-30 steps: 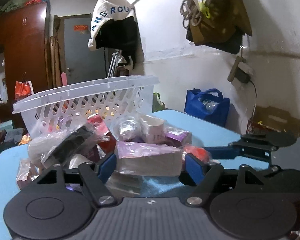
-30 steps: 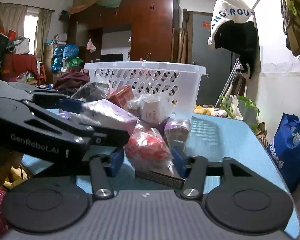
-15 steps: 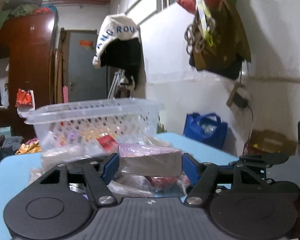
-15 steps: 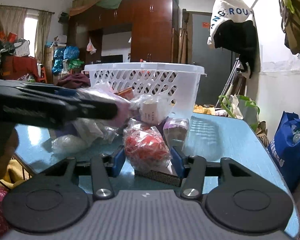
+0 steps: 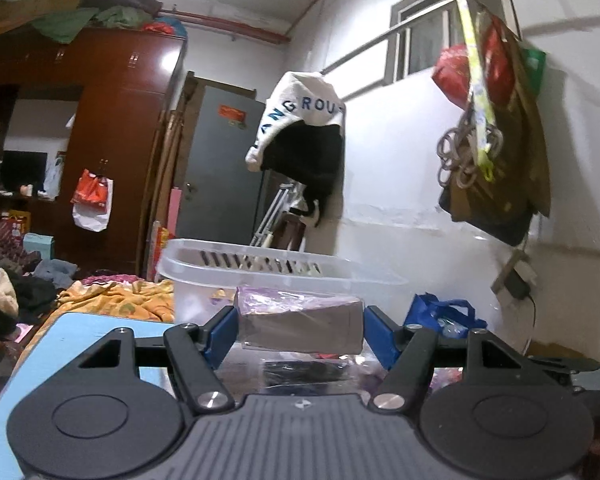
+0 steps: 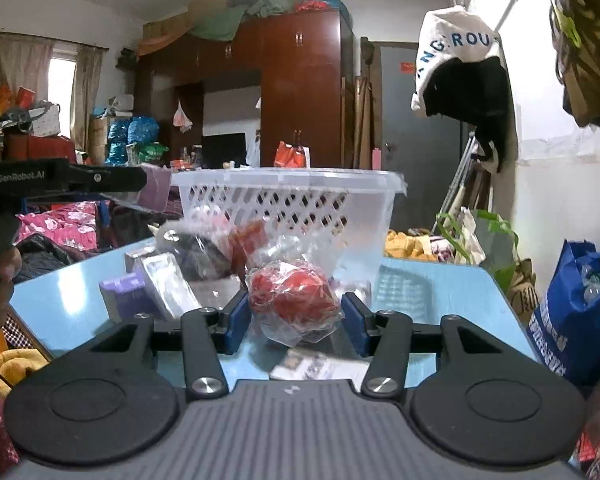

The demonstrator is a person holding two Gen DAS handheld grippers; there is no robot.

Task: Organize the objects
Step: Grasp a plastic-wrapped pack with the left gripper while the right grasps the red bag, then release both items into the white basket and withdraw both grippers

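The left gripper has lifted its purple wrapped box clear of the pile to the level of the white basket's rim, while the right gripper has raised the red wrapped packet off the blue table.

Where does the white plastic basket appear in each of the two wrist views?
Left wrist: the white basket sits at centre, just behind the held purple box.
Right wrist: the basket stands centre, behind the wrapped items.
Shared landmark: the hanging white cap.
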